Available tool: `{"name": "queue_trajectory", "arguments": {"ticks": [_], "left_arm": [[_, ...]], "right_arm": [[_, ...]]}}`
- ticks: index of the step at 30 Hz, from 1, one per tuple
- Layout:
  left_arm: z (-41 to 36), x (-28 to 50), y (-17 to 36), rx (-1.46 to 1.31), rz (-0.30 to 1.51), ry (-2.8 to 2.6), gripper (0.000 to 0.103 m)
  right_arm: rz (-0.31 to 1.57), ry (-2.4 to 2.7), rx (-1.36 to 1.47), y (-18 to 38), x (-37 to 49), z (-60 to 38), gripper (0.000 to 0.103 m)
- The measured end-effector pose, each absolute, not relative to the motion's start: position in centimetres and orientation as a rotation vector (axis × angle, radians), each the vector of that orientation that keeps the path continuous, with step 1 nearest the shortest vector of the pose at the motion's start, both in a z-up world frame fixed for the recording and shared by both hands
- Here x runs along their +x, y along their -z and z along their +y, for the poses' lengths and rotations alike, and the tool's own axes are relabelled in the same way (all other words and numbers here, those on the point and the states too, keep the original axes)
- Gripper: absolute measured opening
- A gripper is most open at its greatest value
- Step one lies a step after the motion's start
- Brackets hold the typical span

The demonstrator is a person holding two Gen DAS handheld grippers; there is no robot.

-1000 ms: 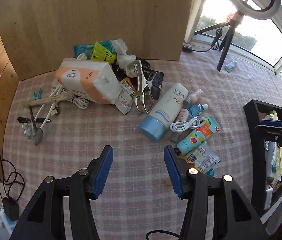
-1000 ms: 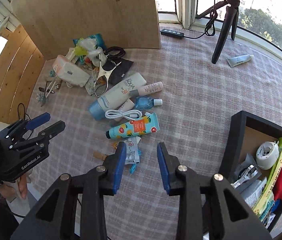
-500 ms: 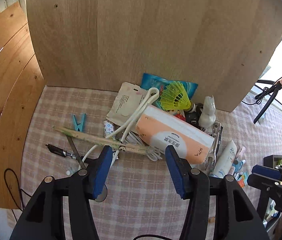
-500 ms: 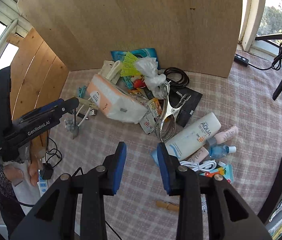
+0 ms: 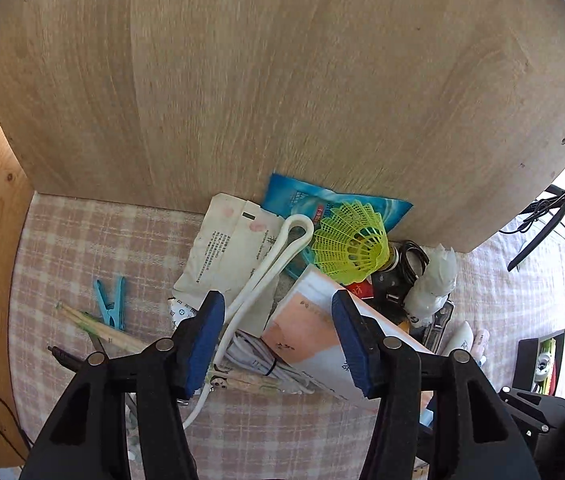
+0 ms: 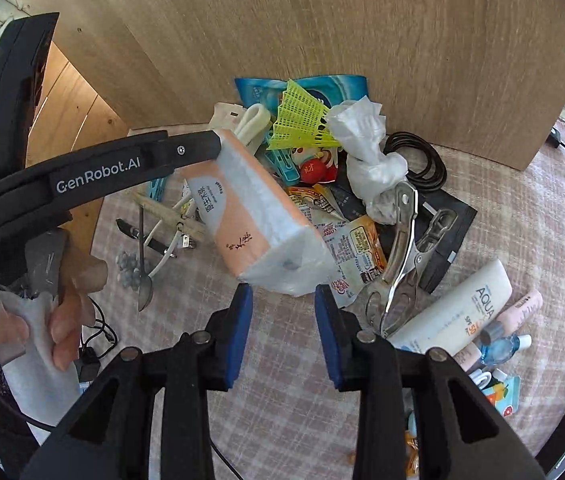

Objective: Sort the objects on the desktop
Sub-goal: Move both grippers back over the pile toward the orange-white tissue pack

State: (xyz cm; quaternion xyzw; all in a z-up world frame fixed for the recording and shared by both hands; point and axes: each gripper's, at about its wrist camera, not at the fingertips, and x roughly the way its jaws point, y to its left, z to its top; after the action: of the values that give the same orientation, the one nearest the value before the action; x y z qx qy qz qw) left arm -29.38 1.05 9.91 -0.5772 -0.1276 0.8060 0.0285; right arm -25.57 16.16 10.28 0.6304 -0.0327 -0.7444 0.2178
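- Left gripper and right gripper both gape empty over the tissue pack.
- Clutter still heaps the surface's back edge; sorting is barely started.

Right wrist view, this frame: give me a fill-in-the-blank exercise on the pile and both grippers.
1. The tissue pack is wrapped in white and ____ plastic.
2. The shuttlecock near the wooden board is ____ in colour.
3. The right gripper has its jaws ____, with nothing between the pads.
4. The left gripper hangs over the pile with its jaws ____.

Missing words: orange; yellow; open; open
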Motion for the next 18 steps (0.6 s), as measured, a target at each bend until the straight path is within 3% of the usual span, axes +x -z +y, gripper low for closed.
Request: {"name": "queue_trajectory", "arguments": {"ticks": [9,13,18], "left_arm": [[1.5,-30.6,-9.5,-1.761,-0.403,-2.471,0.059],[0.8,-29.5,-9.8,-1.769,-0.408,-2.518,0.058],[0.0,-27.0,-9.9,-1.798,-0.464,-2.565,0.056]], "right_arm": [[-0.024,2.086,1.710,-10.2,-25.6,16.5,0.032],[-0.168,2.102,1.694,-11.2,-26.0,19.3,0.032],[-0.110,2.151,1.676,-12.9,-27.7,20.0,0.032]]}}
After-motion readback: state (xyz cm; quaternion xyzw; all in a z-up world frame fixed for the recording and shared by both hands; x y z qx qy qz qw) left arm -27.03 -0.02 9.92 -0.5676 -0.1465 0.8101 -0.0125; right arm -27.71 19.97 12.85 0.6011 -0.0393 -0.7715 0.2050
